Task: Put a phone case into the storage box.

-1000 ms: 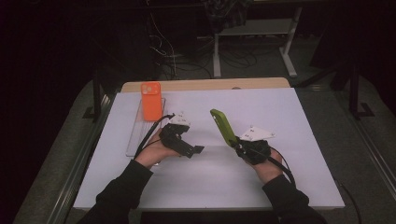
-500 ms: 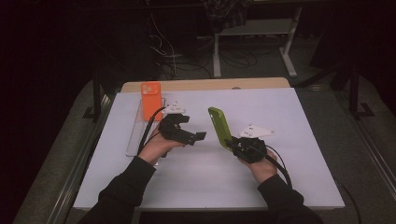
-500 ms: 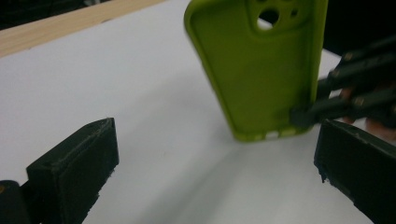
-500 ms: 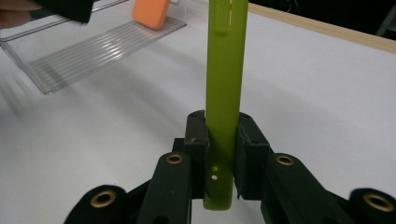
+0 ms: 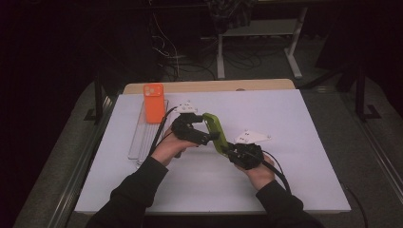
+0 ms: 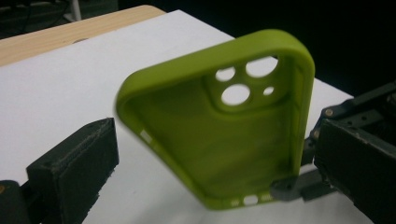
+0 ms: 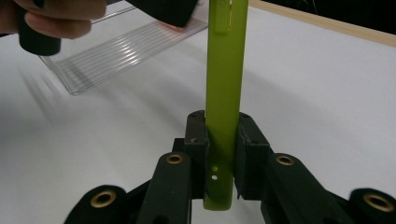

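Since the earlier frame the left gripper (image 5: 202, 137) has shifted rightward across the bench, closing in on the green phone case (image 5: 216, 133); the right gripper (image 5: 236, 153) holds its place. Right jaws are clamped on the bottom edge of the case, one pad on each face, holding it upright and edge-on above the white bench (image 5: 294, 142). Left jaws stand apart, released: the case sits between them, inner face toward the camera, no pad pressing on it. Case is matte, soft-looking, rounded at the corners, with round camera cut-outs near its top. Farther left, a ribbed clear plastic tray (image 5: 142, 137) lies flat; an orange phone case (image 5: 153, 103) rests at its far end.
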`<state>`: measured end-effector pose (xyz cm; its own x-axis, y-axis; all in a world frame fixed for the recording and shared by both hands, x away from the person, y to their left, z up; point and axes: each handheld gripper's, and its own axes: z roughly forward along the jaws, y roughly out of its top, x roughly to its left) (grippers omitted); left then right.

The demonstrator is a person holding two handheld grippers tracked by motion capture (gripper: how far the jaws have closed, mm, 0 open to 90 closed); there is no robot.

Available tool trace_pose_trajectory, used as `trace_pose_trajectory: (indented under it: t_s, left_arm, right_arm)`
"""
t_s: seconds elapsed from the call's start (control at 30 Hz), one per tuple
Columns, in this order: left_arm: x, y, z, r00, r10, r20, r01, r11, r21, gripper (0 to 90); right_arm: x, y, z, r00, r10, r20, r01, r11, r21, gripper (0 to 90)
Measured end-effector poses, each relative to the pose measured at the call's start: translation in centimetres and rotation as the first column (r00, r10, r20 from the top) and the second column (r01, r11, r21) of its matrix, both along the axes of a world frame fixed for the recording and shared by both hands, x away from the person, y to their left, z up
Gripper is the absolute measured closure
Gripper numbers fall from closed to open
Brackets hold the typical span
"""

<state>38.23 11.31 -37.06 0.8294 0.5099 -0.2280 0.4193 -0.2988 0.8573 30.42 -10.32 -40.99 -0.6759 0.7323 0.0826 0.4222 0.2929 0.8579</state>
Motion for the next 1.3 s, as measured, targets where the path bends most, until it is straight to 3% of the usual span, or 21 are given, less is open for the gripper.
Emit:
trace_pose_trajectory:
  t_s: [0.3, 0.4, 0.8, 0.9, 1.13, 1.2, 1.3]
  left_arm:
    - [0.01, -0.83, -0.18, 0.9998, 0.021, 0.001, -0.021, 0.9997, -0.011, 0.3]
    - [-0.08, -0.82, -0.11, 0.9992, 0.039, 0.011, -0.039, 0.999, -0.022, 4.3]
    - [-0.31, -0.66, -0.25, 0.9997, 0.02, 0.01, -0.02, 0.9991, -0.036, 10.3]
    - [-0.28, -0.54, -0.21, 0.9998, 0.016, -0.008, -0.016, 0.9982, -0.059, 13.2]
    - [-0.46, -0.47, 0.07, 0.9999, 0.016, -0.002, -0.016, 0.9972, -0.073, 14.8]
    - [-0.55, -0.48, 0.16, 0.9999, 0.015, 0.006, -0.015, 0.9974, -0.071, 15.1]
    - [-0.64, -0.51, 0.33, 0.9992, 0.024, 0.033, -0.022, 0.9981, -0.057, 15.7]
  right_arm:
    - [-0.09, 0.24, -0.1, 1.0, 0.004, -0.004, -0.004, 1.0, -0.005, 75.6]
    - [-0.1, 0.26, -0.17, 0.9999, 0.004, -0.011, -0.005, 0.9999, -0.011, 75.6]
    - [-0.09, 0.49, -0.54, 0.9998, 0.007, -0.018, -0.007, 0.9997, -0.025, 75.5]
    - [-0.11, 0.48, -0.65, 0.9997, 0.007, -0.025, -0.007, 0.9994, -0.033, 75.5]
    - [-0.06, 0.51, -0.69, 0.9998, 0.01, -0.017, -0.011, 0.9994, -0.033, 74.8]
    - [-0.09, 0.57, -0.66, 0.9999, 0.005, -0.016, -0.006, 0.9994, -0.034, 72.3]
    - [-0.02, 0.64, -0.81, 0.9998, 0.008, -0.02, -0.009, 0.999, -0.045, 58.4]
